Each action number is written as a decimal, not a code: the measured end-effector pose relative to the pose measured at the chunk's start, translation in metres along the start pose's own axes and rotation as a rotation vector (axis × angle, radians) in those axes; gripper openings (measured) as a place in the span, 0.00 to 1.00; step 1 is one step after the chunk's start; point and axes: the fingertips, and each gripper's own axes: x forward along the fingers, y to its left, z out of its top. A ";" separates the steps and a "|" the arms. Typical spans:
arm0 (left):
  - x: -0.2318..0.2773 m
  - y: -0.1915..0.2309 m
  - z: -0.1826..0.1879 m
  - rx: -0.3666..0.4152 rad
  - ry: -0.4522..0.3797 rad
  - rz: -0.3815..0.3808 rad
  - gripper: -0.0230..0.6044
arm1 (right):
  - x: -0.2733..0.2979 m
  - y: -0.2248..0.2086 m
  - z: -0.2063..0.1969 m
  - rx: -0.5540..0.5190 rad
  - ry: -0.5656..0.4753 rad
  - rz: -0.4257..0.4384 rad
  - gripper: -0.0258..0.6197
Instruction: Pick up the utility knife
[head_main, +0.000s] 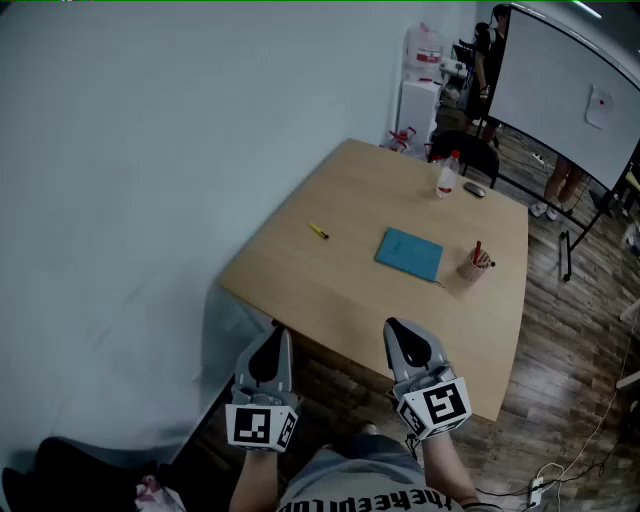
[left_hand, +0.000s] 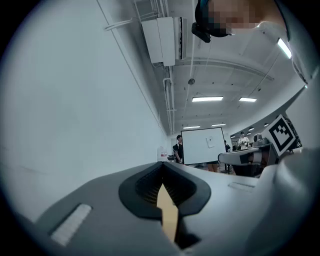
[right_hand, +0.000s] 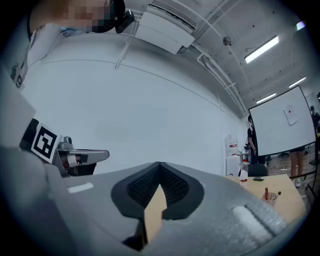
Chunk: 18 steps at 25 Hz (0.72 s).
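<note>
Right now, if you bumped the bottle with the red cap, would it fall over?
Probably. The bottle stands upright, tall and narrow, so a push up high would likely tip it. It looks round, so once down it may roll. It seems clear plastic, so probably light and not easily broken.

Matt wooden table (head_main: 330, 290), matt plastic left hand-held gripper (head_main: 280, 338)

A: Your left tool (head_main: 272, 338) and right tool (head_main: 392, 326) are smooth grey shells, each tapering to a point.
B: Inside your jaws sit black ribbed pads (left_hand: 145, 187). A pale rectangular patch (left_hand: 70, 225) lies on the shell beside them.
A: Behind each tool you carry a white cube (head_main: 262, 425) with black square markers.
B: You wear a light shirt (head_main: 340, 485) with dark lettering across it.
</note>
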 end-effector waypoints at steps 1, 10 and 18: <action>0.001 -0.001 0.000 -0.001 -0.001 -0.002 0.07 | 0.000 0.000 0.000 0.000 0.000 0.001 0.04; 0.009 -0.009 0.002 -0.002 -0.008 0.007 0.07 | 0.001 -0.010 0.000 -0.001 -0.001 0.016 0.04; 0.028 -0.019 0.001 0.012 -0.017 0.023 0.07 | 0.011 -0.031 -0.003 0.030 -0.018 0.050 0.04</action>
